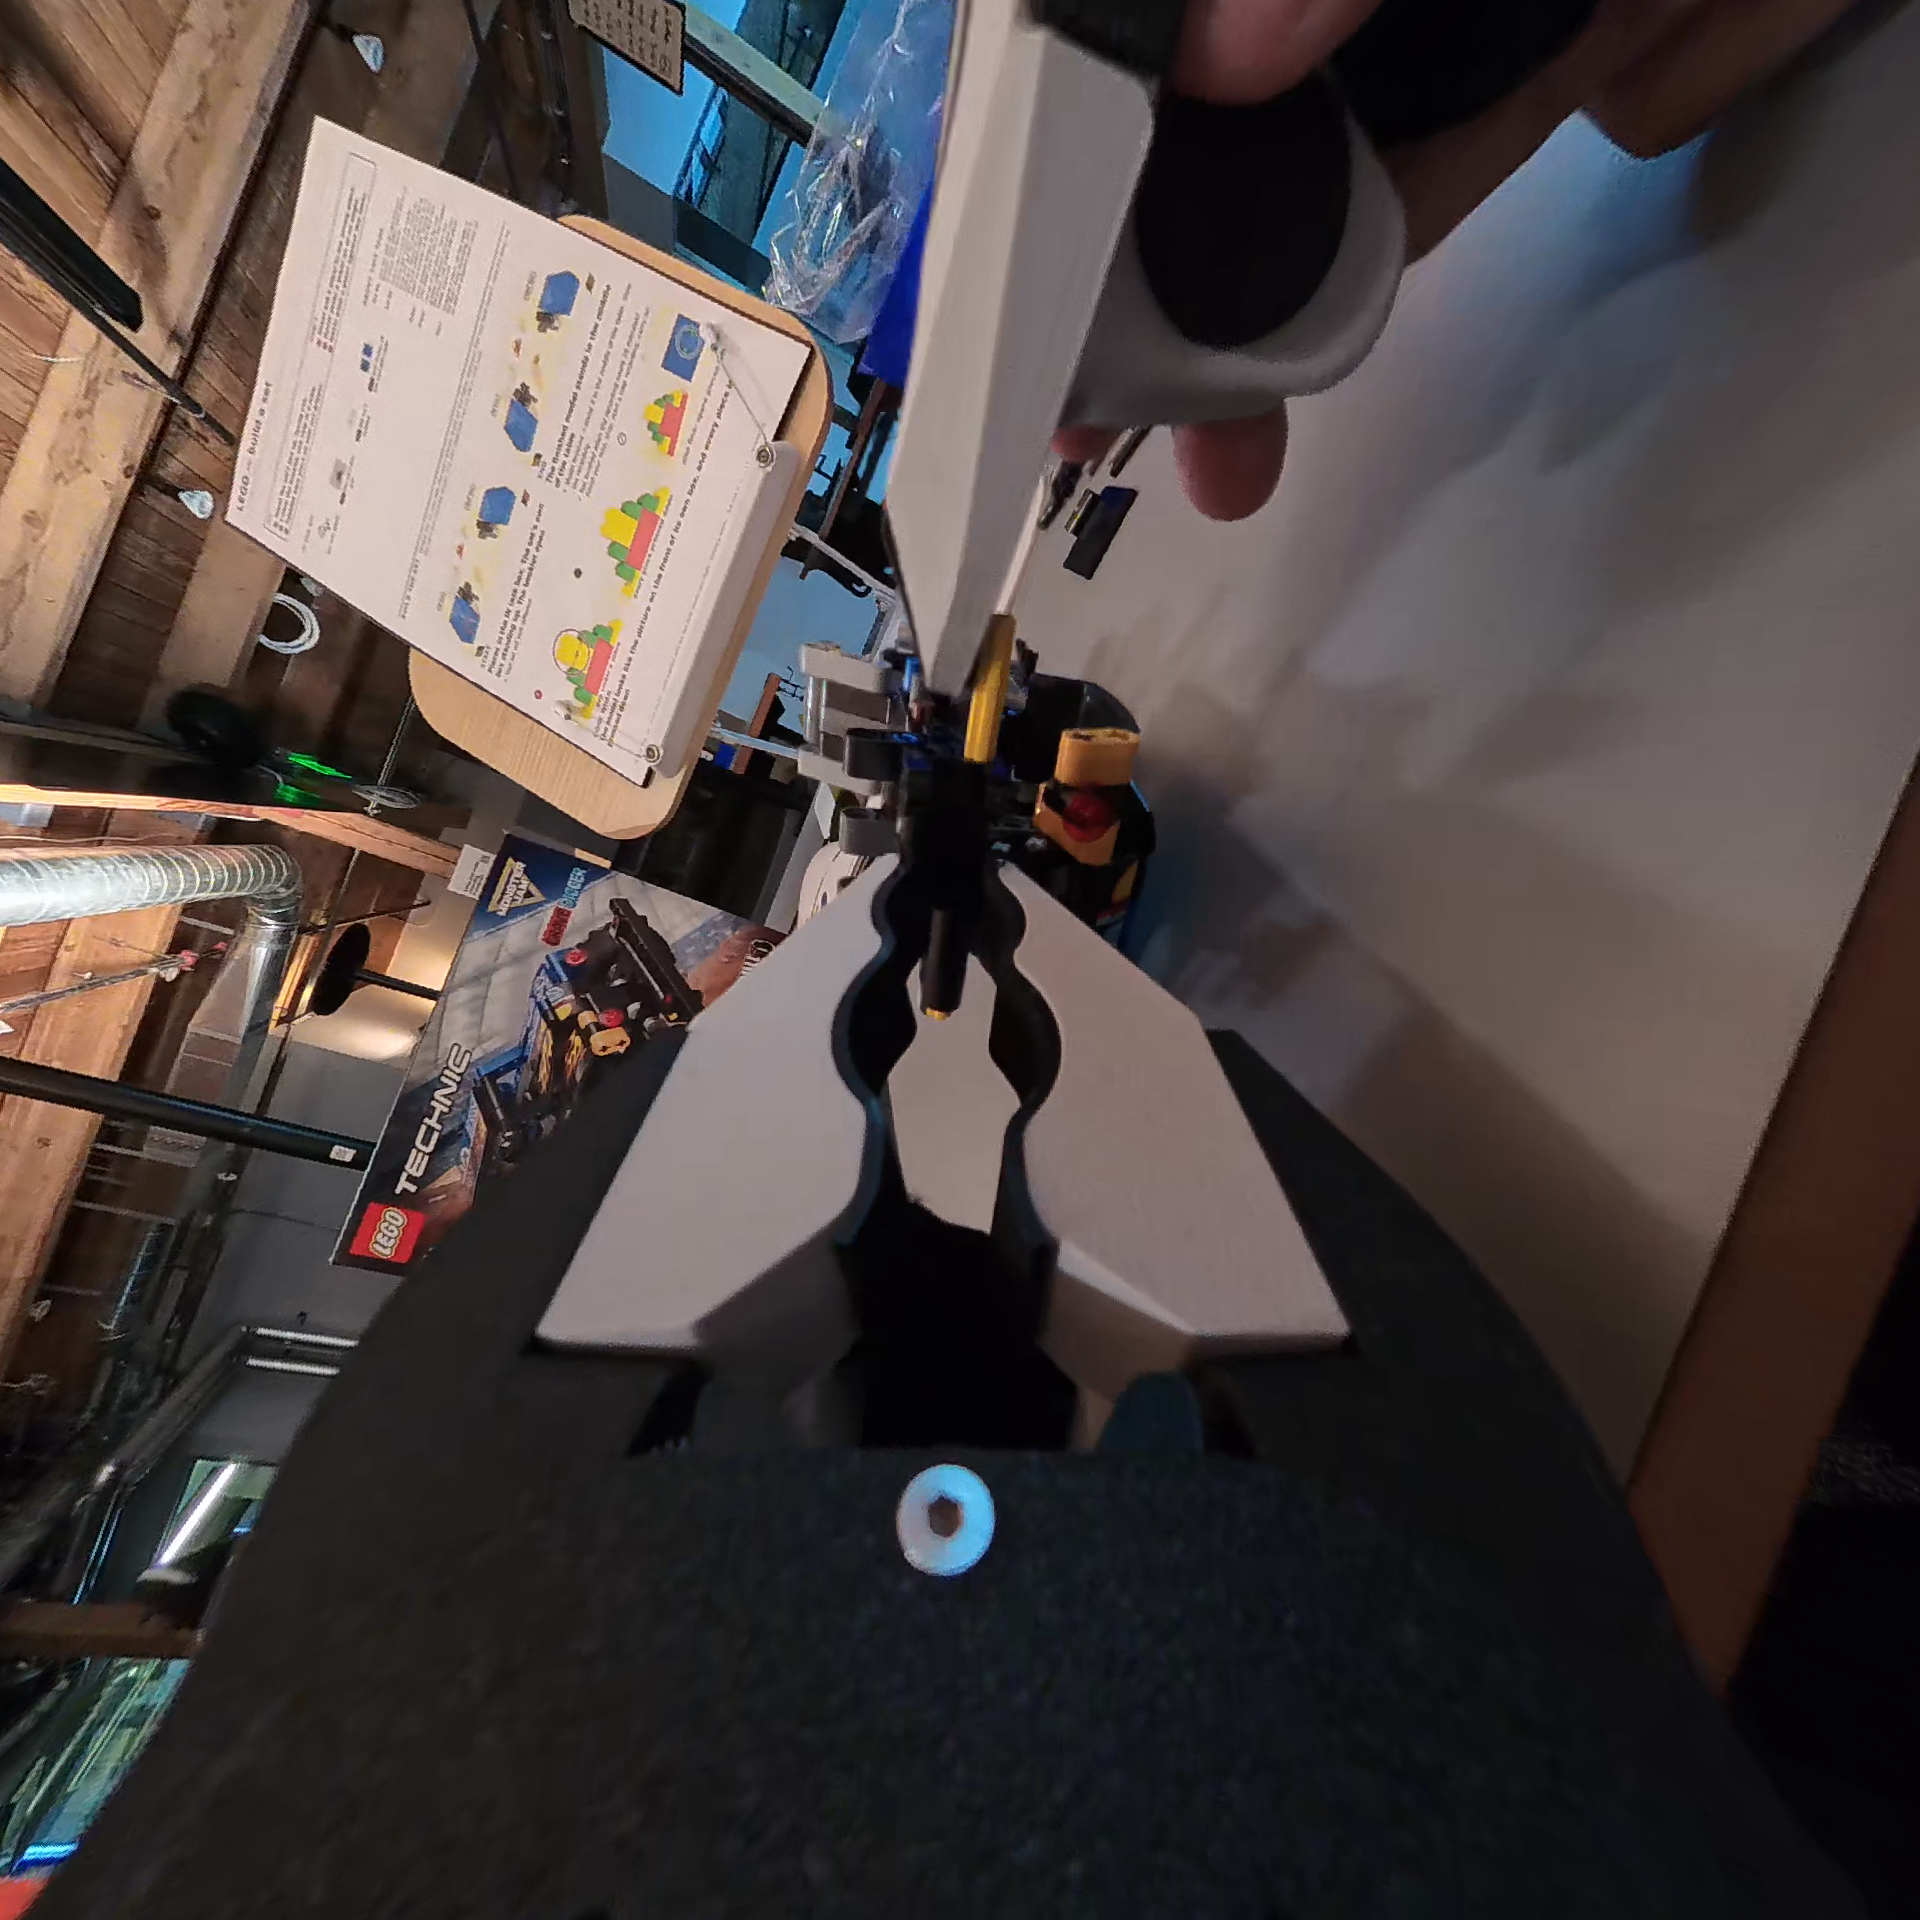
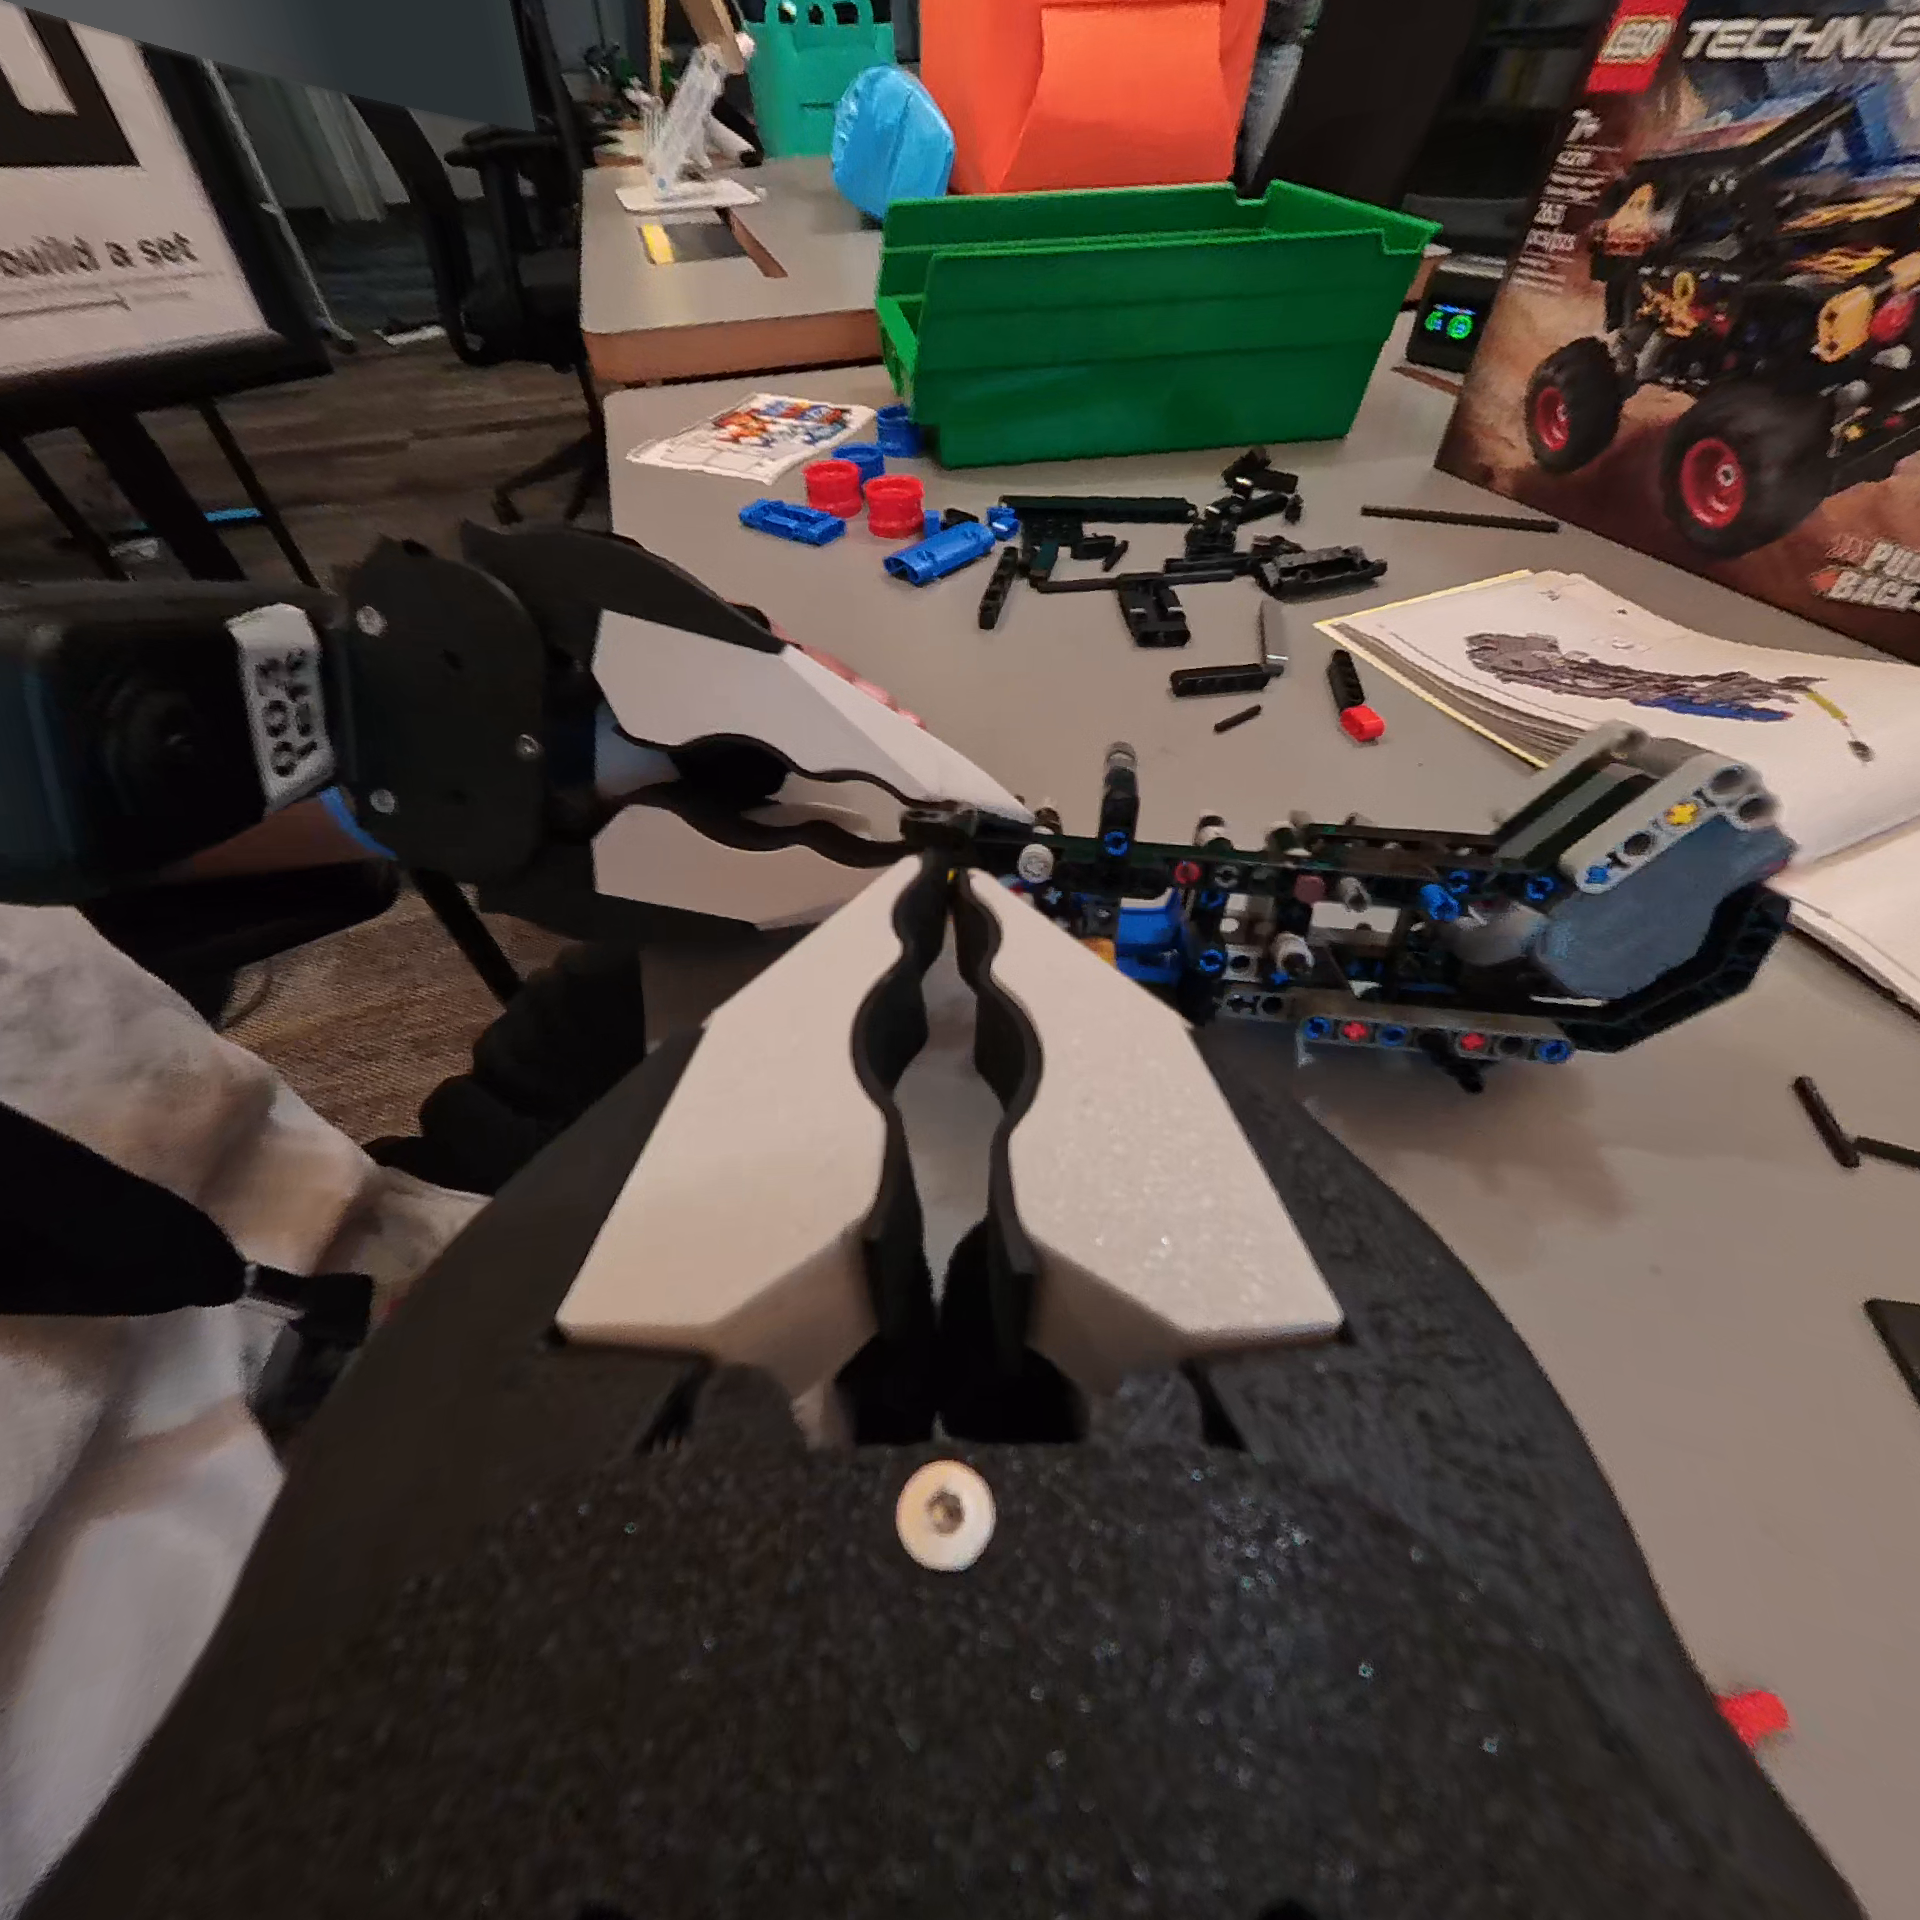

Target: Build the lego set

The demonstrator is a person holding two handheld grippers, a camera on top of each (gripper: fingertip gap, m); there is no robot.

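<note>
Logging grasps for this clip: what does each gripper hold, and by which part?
Left gripper clamps the black end of the half-built black-and-blue Lego chassis. Right gripper pinches a thin yellow rod by its end.

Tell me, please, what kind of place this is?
Probably a shared office or workshop set up for a building task: grey tables, a green bin beside loose bricks, and an office chair behind.

Hand-held grippers point(image 2: 951, 883) pinching chassis point(image 2: 1382, 914).
</note>
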